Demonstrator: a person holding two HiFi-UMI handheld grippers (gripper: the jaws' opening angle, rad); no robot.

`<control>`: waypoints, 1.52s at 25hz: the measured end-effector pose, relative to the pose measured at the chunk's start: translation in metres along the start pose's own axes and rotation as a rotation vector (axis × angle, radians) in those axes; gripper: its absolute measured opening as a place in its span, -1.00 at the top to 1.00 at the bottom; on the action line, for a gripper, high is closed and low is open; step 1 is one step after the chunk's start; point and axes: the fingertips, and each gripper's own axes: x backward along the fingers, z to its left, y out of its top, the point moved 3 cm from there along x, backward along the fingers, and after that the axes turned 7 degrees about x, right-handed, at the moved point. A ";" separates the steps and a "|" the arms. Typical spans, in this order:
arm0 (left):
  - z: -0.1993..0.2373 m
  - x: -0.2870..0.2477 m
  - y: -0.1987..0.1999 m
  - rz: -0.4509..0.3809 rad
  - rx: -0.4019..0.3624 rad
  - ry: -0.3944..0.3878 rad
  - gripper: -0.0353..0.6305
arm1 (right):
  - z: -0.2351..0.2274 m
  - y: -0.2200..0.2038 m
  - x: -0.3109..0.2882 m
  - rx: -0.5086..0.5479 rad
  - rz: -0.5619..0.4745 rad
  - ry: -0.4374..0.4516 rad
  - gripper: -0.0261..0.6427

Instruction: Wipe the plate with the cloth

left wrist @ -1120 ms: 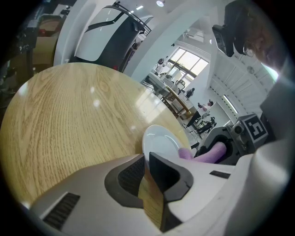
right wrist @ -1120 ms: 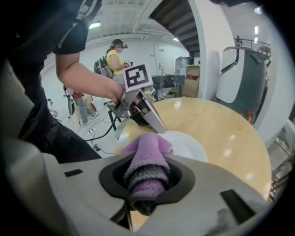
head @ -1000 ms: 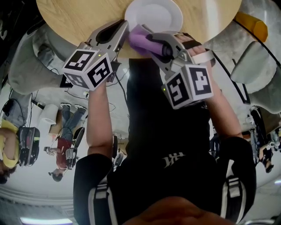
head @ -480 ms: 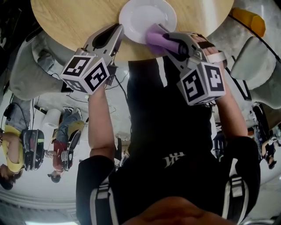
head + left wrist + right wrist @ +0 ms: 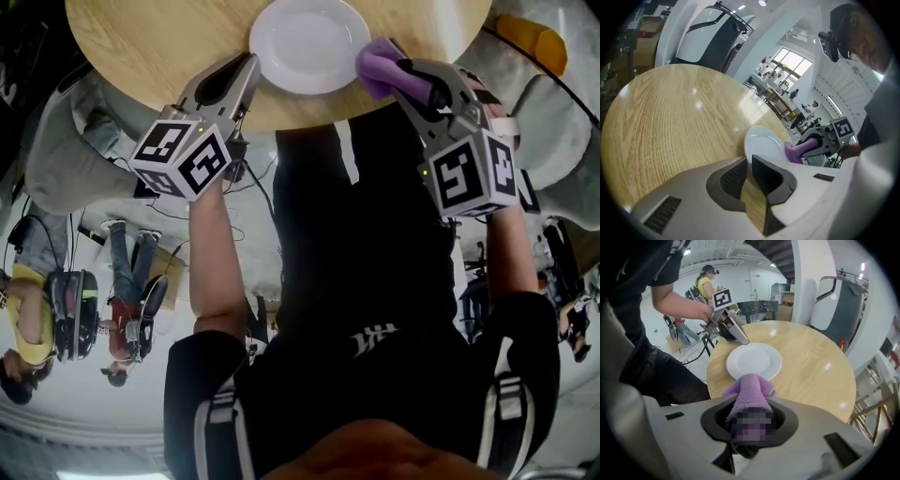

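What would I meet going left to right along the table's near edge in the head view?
left gripper → white round plate → purple fuzzy cloth → right gripper

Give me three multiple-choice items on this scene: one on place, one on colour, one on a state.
1. Where is the plate?
A. on the round wooden table
B. on a chair
C. on the floor
2. What colour is the cloth?
A. green
B. yellow
C. purple
3. The right hand-held gripper is:
A. open, empty
B. shut on the cloth
C. out of view
1 A, it rests on the wood; 2 C, purple in every view; 3 B, the cloth sits between its jaws.
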 end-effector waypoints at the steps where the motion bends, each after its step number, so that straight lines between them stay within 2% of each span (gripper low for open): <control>1: -0.009 0.001 0.008 0.003 0.015 -0.011 0.75 | -0.008 -0.002 0.015 -0.009 0.023 -0.001 0.64; 3: -0.010 -0.002 0.027 -0.004 0.039 -0.010 0.75 | -0.035 -0.002 0.021 -0.005 0.041 -0.003 0.64; 5: 0.009 -0.013 0.040 -0.022 0.047 0.020 0.75 | -0.059 -0.004 0.002 0.017 0.035 -0.008 0.64; 8: 0.033 -0.033 0.040 -0.041 0.049 0.059 0.75 | -0.078 -0.010 -0.019 0.025 -0.005 -0.019 0.64; 13: 0.043 -0.051 0.064 -0.097 0.043 0.112 0.76 | -0.138 -0.012 -0.012 -0.058 -0.146 -0.019 0.64; 17: 0.052 -0.058 0.082 -0.153 0.089 0.078 0.77 | -0.188 0.000 0.004 -0.075 -0.226 -0.031 0.64; 21: 0.061 -0.045 0.091 -0.229 0.093 0.096 0.76 | -0.210 0.019 0.032 -0.082 -0.397 -0.102 0.64; 25: 0.052 -0.024 0.103 -0.259 0.085 0.125 0.76 | -0.226 0.035 0.066 -0.043 -0.470 -0.161 0.64; 29: 0.026 0.016 0.143 -0.376 0.024 0.117 0.78 | -0.249 0.061 0.106 0.007 -0.535 -0.226 0.64; 35: -0.046 0.080 0.210 -0.618 -0.154 0.113 0.84 | -0.271 0.093 0.180 0.086 -0.686 -0.321 0.64; 38: -0.084 0.109 0.223 -0.712 -0.217 0.084 0.85 | -0.268 0.108 0.214 0.153 -0.735 -0.362 0.64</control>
